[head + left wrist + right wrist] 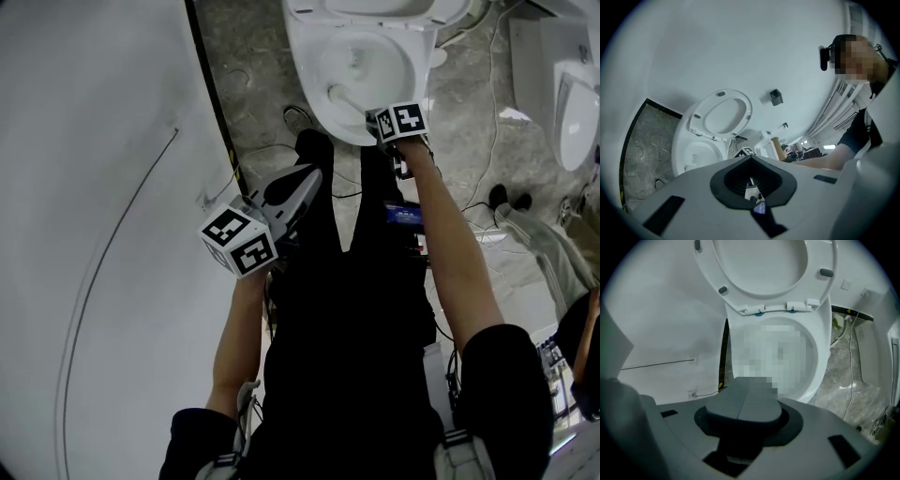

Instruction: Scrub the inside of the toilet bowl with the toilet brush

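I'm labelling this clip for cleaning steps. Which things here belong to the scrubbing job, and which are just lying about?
Job: toilet bowl, toilet brush, right tool shut on its handle, raised seat.
Lying about: floor cables, second white fixture, left tool held aside.

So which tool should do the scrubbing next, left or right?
Right. The right tool is at the toilet bowl rim, and the toilet brush it holds reaches inside. The left tool hangs back by the person's legs, holding nothing.
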`<state>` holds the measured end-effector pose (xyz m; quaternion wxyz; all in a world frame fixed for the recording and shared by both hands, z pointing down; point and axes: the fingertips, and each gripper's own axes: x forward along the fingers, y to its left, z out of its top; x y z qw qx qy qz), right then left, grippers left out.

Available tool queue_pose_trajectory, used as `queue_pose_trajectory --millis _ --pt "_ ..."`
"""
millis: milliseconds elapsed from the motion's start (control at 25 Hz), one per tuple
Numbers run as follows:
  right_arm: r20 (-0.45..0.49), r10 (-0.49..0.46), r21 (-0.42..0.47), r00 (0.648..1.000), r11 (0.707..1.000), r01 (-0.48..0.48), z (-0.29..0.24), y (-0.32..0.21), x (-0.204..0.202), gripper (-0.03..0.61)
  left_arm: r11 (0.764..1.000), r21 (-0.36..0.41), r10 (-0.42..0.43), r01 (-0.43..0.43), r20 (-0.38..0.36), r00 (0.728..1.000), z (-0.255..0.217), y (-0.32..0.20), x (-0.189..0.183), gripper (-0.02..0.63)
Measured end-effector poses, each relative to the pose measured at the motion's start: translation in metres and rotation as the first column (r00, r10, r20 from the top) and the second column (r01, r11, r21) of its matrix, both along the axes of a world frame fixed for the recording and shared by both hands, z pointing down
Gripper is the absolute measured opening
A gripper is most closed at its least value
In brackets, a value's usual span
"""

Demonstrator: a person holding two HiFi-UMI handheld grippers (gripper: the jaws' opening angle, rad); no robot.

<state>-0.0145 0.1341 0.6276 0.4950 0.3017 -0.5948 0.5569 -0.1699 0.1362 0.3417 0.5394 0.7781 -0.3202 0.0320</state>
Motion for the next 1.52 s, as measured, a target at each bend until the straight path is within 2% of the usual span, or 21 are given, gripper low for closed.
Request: queue_pose_trajectory --millis 280,720,920,1160,1520 --pt "0.011 0.045 -0.001 0.999 0.999 -0.045 0.011 -0.024 -0.01 0.17 1.0 -0.013 -0.012 0.012 0.007 1.0 0.005 0.005 -0.008 0.011" --pt "0.036 0.136 0.056 0.99 0.989 -0.138 0.019 -0.067 -0.018 0.175 0.999 -0.038 -0.013 0.014 0.03 0.999 0.016 0.022 -0.024 0.011" --pt "0.052 0.182 0.056 0.982 0.981 -0.185 0.017 -0.065 -0.014 0.175 1.0 -0.02 -0.009 0.01 0.024 1.0 0.011 0.017 -0.02 0.011" --pt "0.09 0.323 0.029 0.942 0.945 -0.327 0.015 -0.051 -0.011 0.173 1.0 -0.008 -0.007 0.007 0.02 1.0 0.006 0.015 -0.01 0.011" --pt "0.114 0.368 -0.009 0.923 0.929 -0.369 -0.002 -0.035 -0.005 0.173 1.0 0.019 0.014 -0.015 0.019 1.0 -0.008 0.01 0.015 0.011"
